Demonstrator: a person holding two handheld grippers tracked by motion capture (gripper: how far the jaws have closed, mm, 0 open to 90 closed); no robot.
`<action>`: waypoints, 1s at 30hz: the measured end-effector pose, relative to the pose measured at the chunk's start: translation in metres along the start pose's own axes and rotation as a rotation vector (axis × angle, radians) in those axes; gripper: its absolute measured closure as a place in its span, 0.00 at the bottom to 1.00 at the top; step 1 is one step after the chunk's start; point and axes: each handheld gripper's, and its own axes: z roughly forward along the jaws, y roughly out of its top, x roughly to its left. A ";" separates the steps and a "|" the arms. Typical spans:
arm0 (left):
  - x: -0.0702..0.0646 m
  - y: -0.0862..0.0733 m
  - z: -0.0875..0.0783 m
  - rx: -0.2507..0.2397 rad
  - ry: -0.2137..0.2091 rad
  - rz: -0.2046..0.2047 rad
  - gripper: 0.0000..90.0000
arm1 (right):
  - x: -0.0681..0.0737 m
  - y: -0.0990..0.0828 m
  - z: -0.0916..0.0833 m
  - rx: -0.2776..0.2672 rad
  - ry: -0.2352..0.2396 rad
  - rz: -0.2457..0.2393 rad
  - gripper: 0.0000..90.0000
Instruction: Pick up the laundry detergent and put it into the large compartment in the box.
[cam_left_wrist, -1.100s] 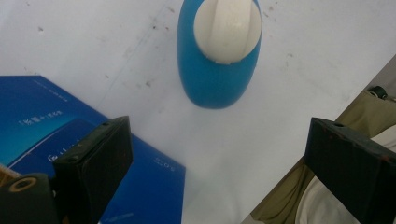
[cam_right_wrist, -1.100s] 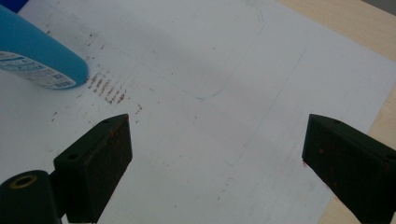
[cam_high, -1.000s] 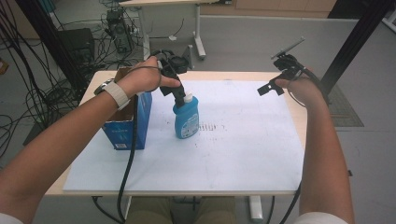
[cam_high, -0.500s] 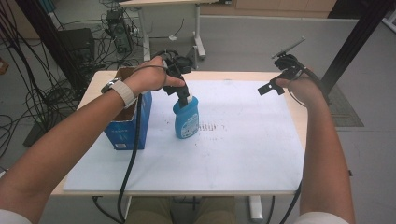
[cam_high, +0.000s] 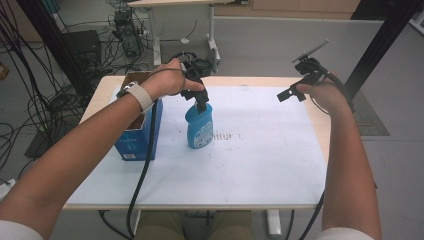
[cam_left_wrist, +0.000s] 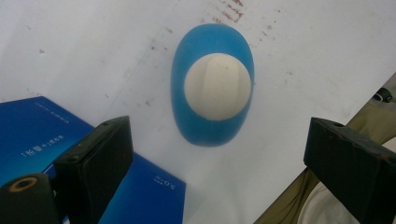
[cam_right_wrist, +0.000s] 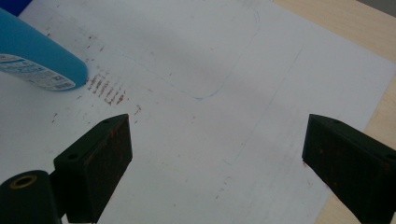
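Your left gripper (cam_high: 201, 104), jaws wide apart, hangs right over the upright, smooth blue bottle (cam_high: 199, 126) beside the glossy box (cam_high: 135, 142) on the white sheet (cam_high: 260, 150), its round cream cap (cam_left_wrist: 218, 87) visible from above, while your right gripper (cam_high: 290, 95) gapes open, well apart.

The high view looks forward and down from the person's side, taking in the whole table (cam_high: 310, 200). The left gripper view looks straight down, close above the blue bottle (cam_left_wrist: 212, 86), its cap toward twelve o'clock. The right gripper view slants low across the white sheet (cam_right_wrist: 224, 93), probably from farther off; the bottle sits at ten o'clock.
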 end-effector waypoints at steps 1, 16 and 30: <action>0.000 0.001 0.001 0.001 0.001 -0.003 0.10 | 0.000 0.000 0.000 -0.001 0.000 -0.001 0.09; -0.005 0.011 0.012 0.006 0.024 -0.008 0.10 | 0.001 0.001 0.002 0.002 0.003 -0.002 0.09; -0.009 0.017 0.023 0.017 0.033 -0.009 0.10 | 0.002 0.000 0.002 0.000 0.003 0.000 0.09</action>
